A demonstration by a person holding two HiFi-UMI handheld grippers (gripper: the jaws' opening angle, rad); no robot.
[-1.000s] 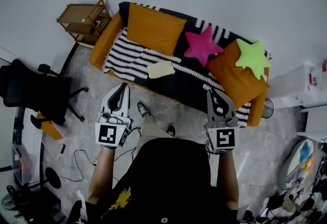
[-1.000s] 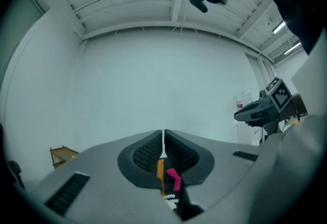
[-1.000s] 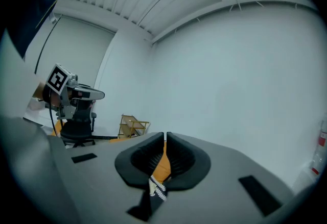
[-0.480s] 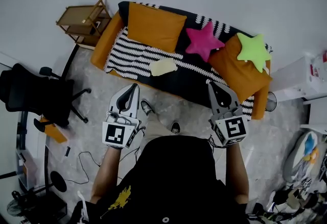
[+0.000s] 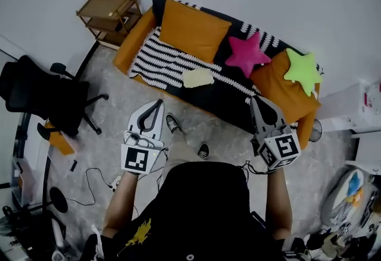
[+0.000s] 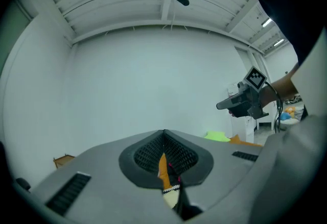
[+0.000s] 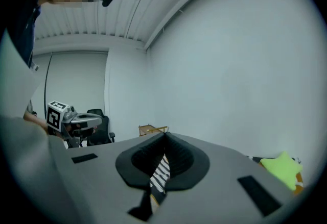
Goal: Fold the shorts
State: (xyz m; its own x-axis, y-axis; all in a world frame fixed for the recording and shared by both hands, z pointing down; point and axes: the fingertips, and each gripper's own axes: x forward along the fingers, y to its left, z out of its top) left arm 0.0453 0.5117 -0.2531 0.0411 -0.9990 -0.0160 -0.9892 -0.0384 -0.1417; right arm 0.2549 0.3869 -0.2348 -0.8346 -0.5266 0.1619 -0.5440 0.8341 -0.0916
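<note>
Left tongs (image 5: 157, 104): jaws closed together, nothing between, held level over floor, aimed at sofa (image 5: 127, 49)
Right tongs (image 5: 258, 100): jaws closed together, empty, tipped slightly down, well apart from left pair
Shorts (image 5: 197, 78): pale yellow, lying flat in compact bundle on striped blanket (image 5: 159, 63) on sofa seat, untouched, well ahead of both tongs
Sofa also carries: orange cushion (image 5: 193, 31), pink star pillow (image 5: 247, 54), green star pillow (image 5: 302, 71)
Nearby: wooden side table (image 5: 113, 13), black office chair (image 5: 41, 96)
</note>
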